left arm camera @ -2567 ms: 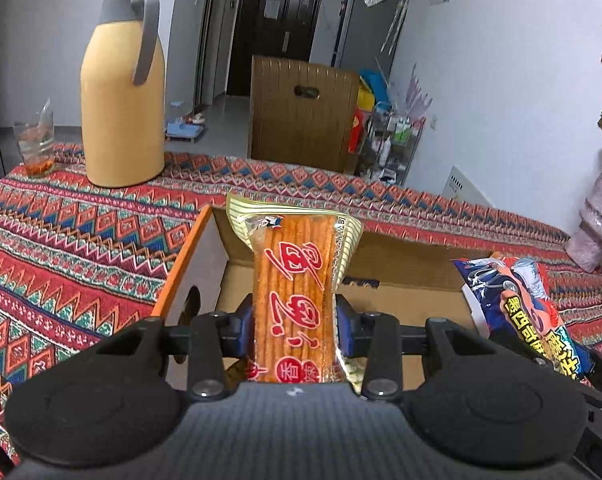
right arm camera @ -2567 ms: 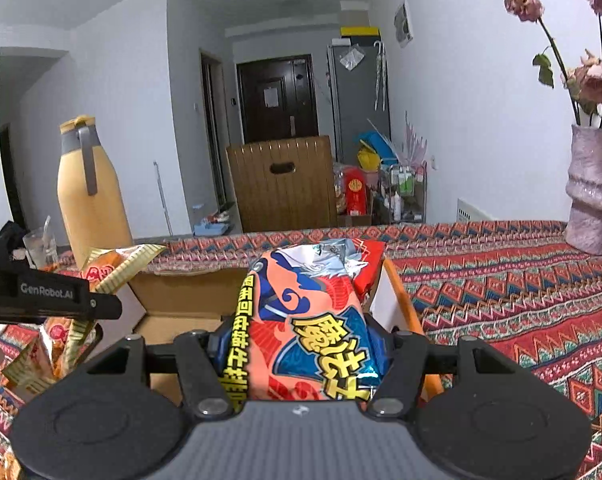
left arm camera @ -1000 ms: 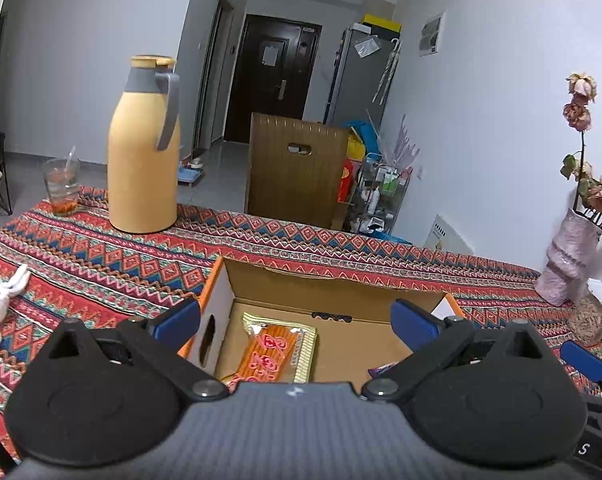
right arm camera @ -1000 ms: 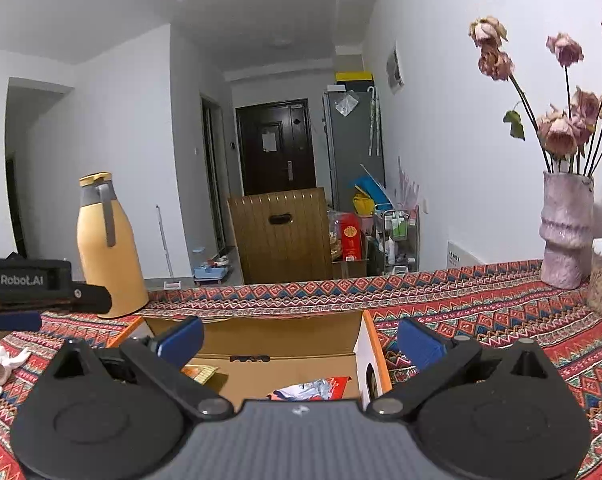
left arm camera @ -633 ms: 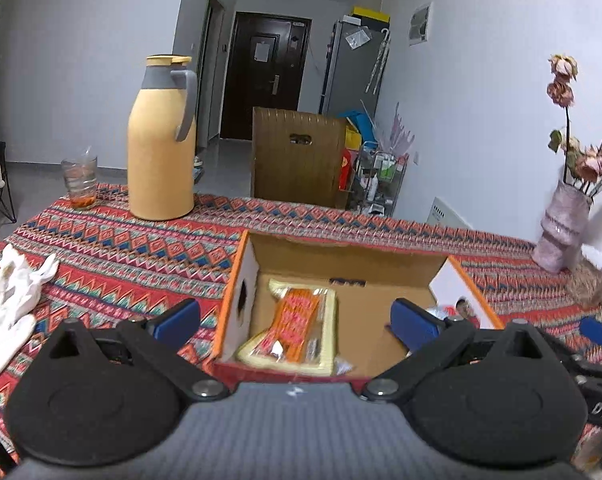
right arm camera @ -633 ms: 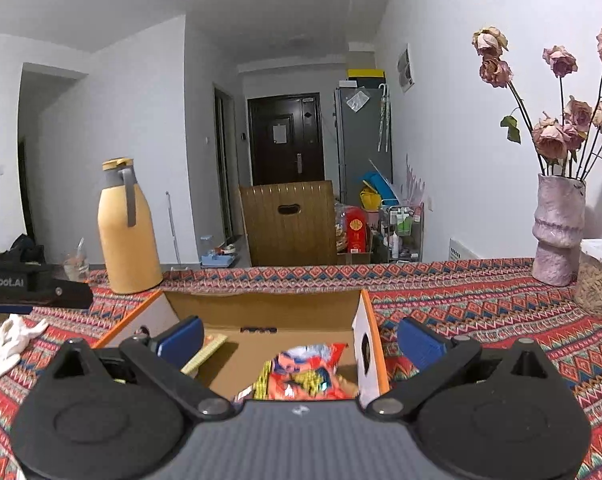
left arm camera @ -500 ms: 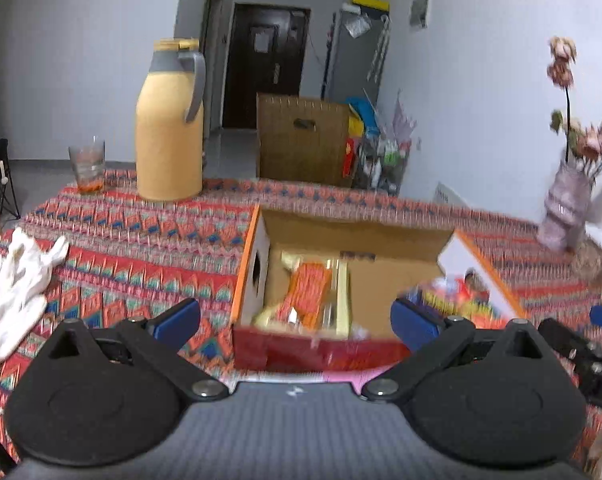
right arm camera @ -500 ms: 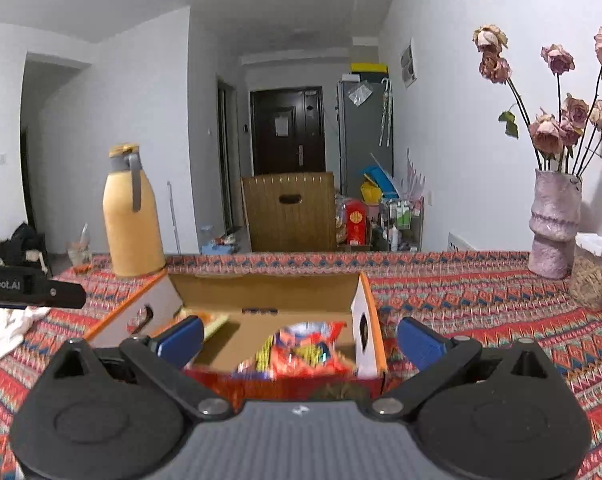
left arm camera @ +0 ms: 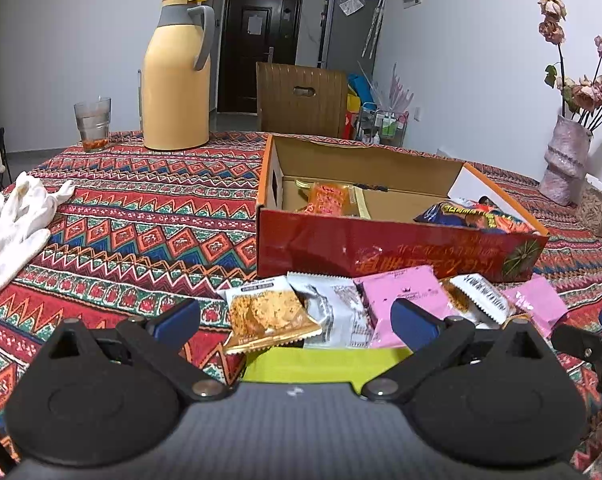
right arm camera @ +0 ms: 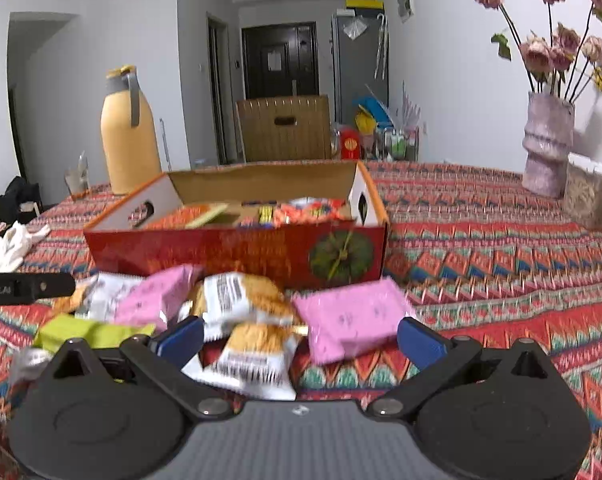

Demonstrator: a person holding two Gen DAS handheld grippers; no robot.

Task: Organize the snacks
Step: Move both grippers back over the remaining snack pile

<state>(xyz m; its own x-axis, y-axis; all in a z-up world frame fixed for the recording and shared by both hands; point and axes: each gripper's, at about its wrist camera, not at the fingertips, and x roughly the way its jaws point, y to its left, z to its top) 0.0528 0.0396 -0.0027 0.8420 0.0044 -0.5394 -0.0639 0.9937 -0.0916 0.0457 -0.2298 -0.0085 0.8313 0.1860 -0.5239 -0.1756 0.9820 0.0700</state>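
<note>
An open red cardboard box (left arm camera: 397, 246) (right arm camera: 237, 250) stands on the patterned tablecloth. Inside lie an orange stick-snack packet (left arm camera: 328, 199) and a blue-and-red chip bag (left arm camera: 475, 216) (right arm camera: 311, 209). Several loose packets sit in front of the box: a cracker packet (left arm camera: 267, 314) (right arm camera: 243, 300), pink packets (left arm camera: 401, 304) (right arm camera: 351, 320) and a lime-green one (left arm camera: 321, 364) (right arm camera: 87, 334). My left gripper (left arm camera: 295, 320) is open just above the cracker and green packets. My right gripper (right arm camera: 299, 338) is open over a second cracker packet (right arm camera: 253, 354). Neither holds anything.
A tan thermos jug (left arm camera: 177, 76) (right arm camera: 129, 132) and a glass (left arm camera: 93, 122) stand at the table's far left. White gloves (left arm camera: 15, 220) lie at the left edge. A pink vase of dried roses (right arm camera: 547, 144) and a woven container (right arm camera: 589, 196) stand at the right.
Both grippers let go of their snacks into the box, opened, and pulled back toward the table's near side. The loose packets in front of the box have come into view.
</note>
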